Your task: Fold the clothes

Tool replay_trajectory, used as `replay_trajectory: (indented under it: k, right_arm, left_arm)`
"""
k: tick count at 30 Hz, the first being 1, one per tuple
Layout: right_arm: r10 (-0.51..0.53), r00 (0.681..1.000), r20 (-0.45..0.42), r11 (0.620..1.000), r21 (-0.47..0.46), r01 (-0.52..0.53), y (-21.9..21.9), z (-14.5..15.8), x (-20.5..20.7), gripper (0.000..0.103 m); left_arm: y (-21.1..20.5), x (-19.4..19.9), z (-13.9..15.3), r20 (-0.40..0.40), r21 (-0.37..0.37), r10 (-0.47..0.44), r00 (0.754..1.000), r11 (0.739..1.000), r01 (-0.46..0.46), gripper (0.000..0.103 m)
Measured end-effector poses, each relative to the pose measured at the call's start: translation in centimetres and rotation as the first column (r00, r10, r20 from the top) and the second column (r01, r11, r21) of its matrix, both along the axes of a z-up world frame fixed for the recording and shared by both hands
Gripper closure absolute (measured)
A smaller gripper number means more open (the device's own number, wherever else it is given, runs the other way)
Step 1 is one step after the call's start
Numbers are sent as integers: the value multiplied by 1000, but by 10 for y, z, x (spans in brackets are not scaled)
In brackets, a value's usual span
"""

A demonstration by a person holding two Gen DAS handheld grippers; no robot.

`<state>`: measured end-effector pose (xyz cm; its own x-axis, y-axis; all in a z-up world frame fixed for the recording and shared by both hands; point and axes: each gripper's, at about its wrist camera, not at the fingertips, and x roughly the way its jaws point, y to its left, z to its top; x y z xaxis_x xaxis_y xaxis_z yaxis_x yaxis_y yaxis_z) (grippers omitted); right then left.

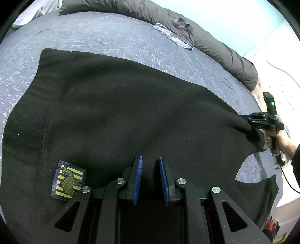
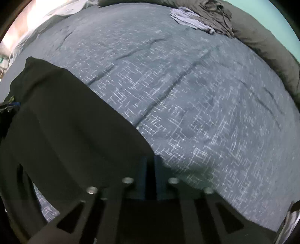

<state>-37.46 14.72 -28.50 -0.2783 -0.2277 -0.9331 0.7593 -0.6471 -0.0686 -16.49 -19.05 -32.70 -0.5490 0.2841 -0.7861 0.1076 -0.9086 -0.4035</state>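
A black garment (image 1: pixel 116 112) with a yellow and navy woven label (image 1: pixel 68 181) is spread over the blue-grey bed cover (image 1: pixel 93 35). My left gripper (image 1: pixel 151 165) pinches the garment's near edge between its blue pads (image 1: pixel 138 174). My right gripper (image 1: pixel 243 117) grips the garment's right corner and holds it raised; in the right wrist view (image 2: pixel 151 165) its fingers are nearly closed on black cloth (image 2: pixel 65 122). The left gripper (image 2: pixel 9 107) shows at the far left edge of that view.
A rolled dark grey duvet (image 1: pixel 215 43) runs along the far side of the bed. A small grey and light-blue pile of clothes (image 1: pixel 178 32) lies beside it; it also shows in the right wrist view (image 2: pixel 202 16). The bed edge falls away at right (image 1: pixel 262 105).
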Motion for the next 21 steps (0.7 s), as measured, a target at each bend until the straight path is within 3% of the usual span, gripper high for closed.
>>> replay_trajectory:
  k: [5,14,17,20,21]
  right_arm:
    - [-97,990,-99,995,-44,93,0,25,-22,99]
    - [-168,977,-128,985,16,171,-1,11,-40,97]
    - [-258,958,-127,966,-51,254,33,30,-50,93]
    - [-347,927,-142,938,-35,346,81,43,-54,84]
    - [-375,915,-149,926,-23,376,97,46,-55,68]
  left_arm:
    - [-2,0,0,-2,2,-2,1000,1000,2,82]
    - [-2,-1,-1,0,4,-6,1000,1000,6,82]
    - [-2,0,0,1,5,-7,1000,1000,7,82]
    - [-2,-2,0,2,8,-4,1000,1000,4,82]
    - [-1,-2,0,2,6,-3,1000,1000,3,82]
